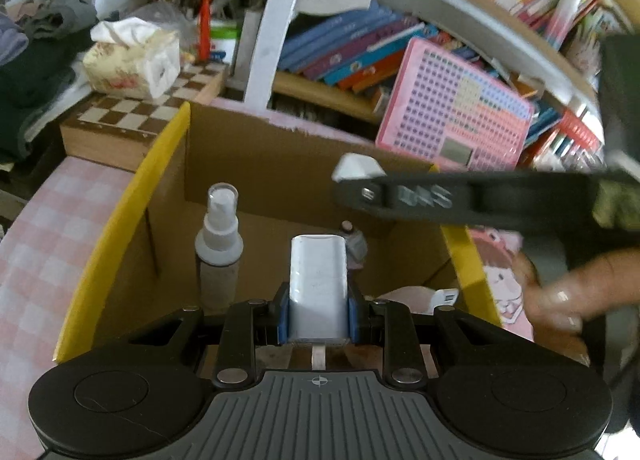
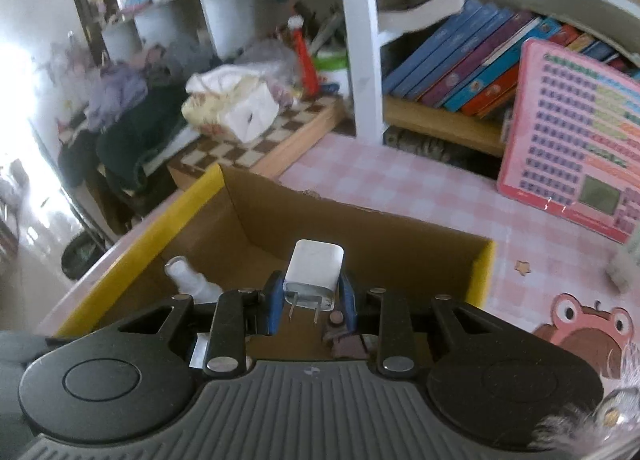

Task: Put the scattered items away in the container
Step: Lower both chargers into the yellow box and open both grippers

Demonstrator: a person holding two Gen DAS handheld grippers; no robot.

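Observation:
A cardboard box [image 1: 280, 164] with yellow flaps stands on the pink checked table. In the left wrist view my left gripper [image 1: 318, 302] is shut on a white rectangular block [image 1: 318, 276], held over the box's inside. A clear spray bottle [image 1: 218, 244], a small bottle [image 1: 353, 240] and a white USB plug [image 1: 438, 296] are in the box. My right gripper [image 2: 310, 294] is shut on a white wall charger [image 2: 314, 272], prongs toward the camera, above the box [image 2: 360, 228]. From the left wrist view it reaches in from the right, above the box's right side.
A chessboard case [image 1: 132, 116] with a tissue pack [image 1: 132, 60] sits behind the box on the left. A white shelf post [image 1: 276, 28], books [image 1: 360, 48] and a pink toy laptop [image 1: 452, 120] stand behind. A person's hand [image 1: 560, 292] is at right.

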